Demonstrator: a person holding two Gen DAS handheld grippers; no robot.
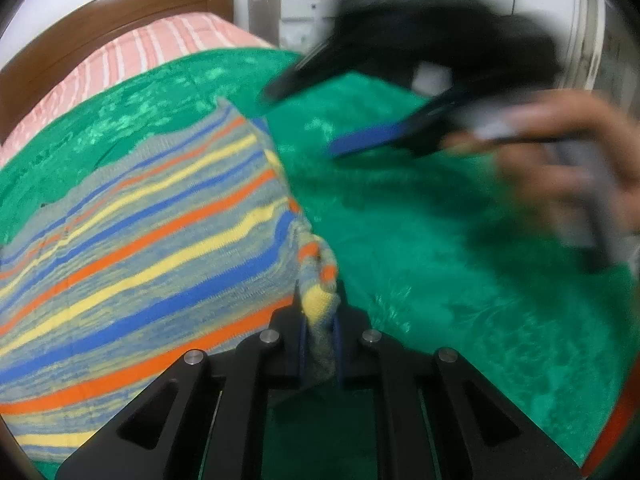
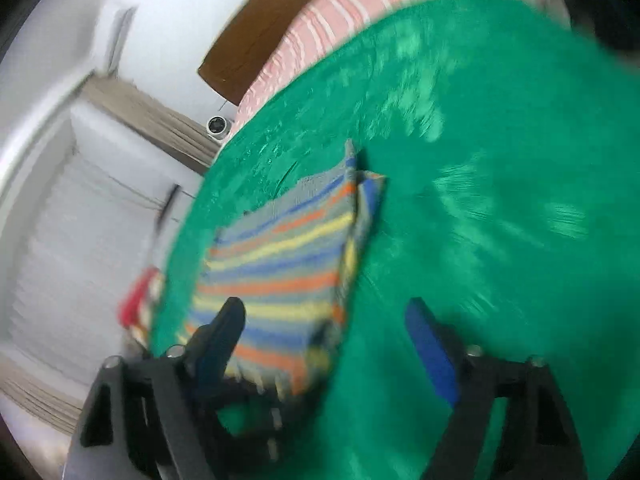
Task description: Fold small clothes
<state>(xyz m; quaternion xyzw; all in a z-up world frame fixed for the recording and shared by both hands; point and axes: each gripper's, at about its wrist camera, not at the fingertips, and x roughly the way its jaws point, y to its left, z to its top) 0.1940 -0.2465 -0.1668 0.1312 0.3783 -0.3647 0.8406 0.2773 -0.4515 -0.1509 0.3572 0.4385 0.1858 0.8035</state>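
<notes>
While the green blanket (image 1: 420, 280) covers the bed, everything here is placed against it.
Striped garment (image 1: 140, 240): a small knit piece in blue, orange, yellow and grey stripes; it lies spread on the green blanket, on its left part in the left wrist view; one corner is bunched and lifted off the blanket.
Left gripper (image 1: 320, 332): clenched on that bunched corner of the striped garment; the fabric is squeezed between the blue pads.
Right gripper (image 2: 324, 320): jaws apart, nothing pinched between them; it hangs above the green blanket at the garment's near edge; heavily blurred.
Hand (image 1: 568, 168): wrapped around the right gripper's handle, above the blanket's right side.
Pink striped bedding (image 1: 132, 60): beyond the blanket's far edge.
Wooden headboard (image 1: 120, 12): behind that bedding.
</notes>
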